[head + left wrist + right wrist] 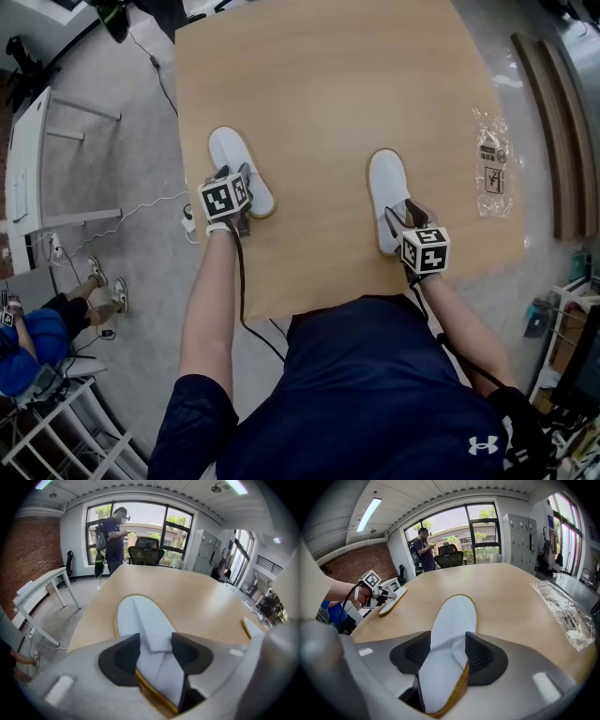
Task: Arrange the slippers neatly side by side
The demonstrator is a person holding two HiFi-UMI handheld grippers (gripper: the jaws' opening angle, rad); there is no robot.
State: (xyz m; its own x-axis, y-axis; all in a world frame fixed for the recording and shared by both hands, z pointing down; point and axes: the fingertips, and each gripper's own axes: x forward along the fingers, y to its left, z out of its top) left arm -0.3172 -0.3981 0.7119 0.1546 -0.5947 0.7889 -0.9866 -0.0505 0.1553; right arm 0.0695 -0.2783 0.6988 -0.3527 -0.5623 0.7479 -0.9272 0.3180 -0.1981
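Note:
Two white slippers with yellow sole edges lie far apart on the wooden table [328, 84]. The left slipper [241, 167] [143, 620] has its heel between the jaws of my left gripper [240, 199] [155, 656]. These jaws stand wide and open, with the slipper flat on the table. My right gripper [405, 223] [447, 656] is at the heel of the right slipper [387, 192] [452, 620]. Both pads press its sides, and the heel is tilted so the yellow sole shows. In the right gripper view, the left gripper [375, 592] and left slipper [393, 601] appear at far left.
A crinkled clear plastic bag [493, 164] [562, 611] lies near the table's right edge. A person [114, 536] stands beyond the far end by an office chair [145, 555]. White desks [37, 159] stand to the left. Cables run over the floor [141, 211].

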